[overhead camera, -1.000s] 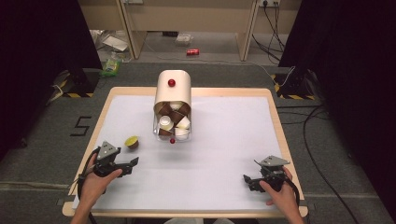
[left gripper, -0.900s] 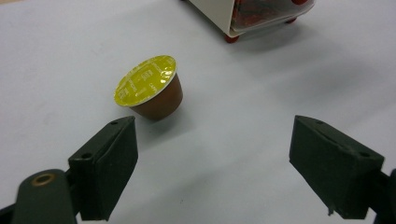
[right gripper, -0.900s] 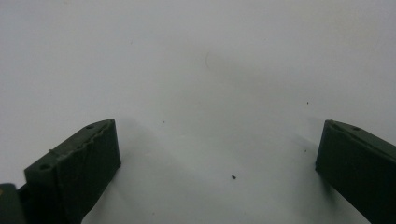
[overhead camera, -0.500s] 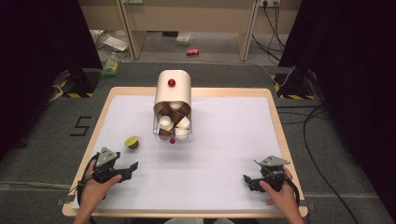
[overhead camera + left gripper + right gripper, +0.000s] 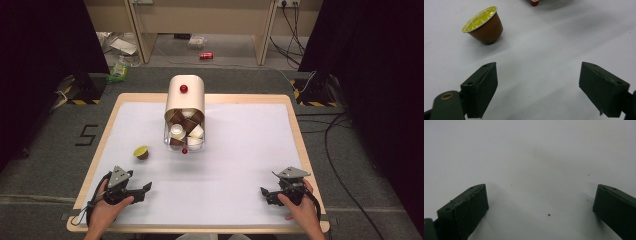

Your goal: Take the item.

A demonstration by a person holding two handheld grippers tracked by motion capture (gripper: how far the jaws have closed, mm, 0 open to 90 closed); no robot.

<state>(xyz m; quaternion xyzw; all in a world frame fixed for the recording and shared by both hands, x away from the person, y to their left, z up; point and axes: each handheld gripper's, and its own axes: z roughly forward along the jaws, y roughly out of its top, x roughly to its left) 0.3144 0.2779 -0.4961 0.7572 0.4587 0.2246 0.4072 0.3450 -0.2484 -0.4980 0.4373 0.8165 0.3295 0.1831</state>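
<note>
One coffee capsule (image 5: 141,152), brown with a yellow-green foil lid, lies tipped on the white tabletop (image 5: 240,165) just ahead of the spread, empty left tongs (image 5: 142,190), while the right tongs (image 5: 265,194) rest equally released nearby and the capsule dispenser (image 5: 184,112) hides part of its stock.

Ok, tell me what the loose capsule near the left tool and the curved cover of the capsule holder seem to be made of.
Capsule: the brown body looks like smooth moulded plastic or coated aluminium with a soft sheen; the yellow-green lid glints like thin foil. Which of the two the body is, I cannot tell.
Curved cover: matte beige, evenly bent, probably painted metal or plastic, with a glossy red knob.
</note>
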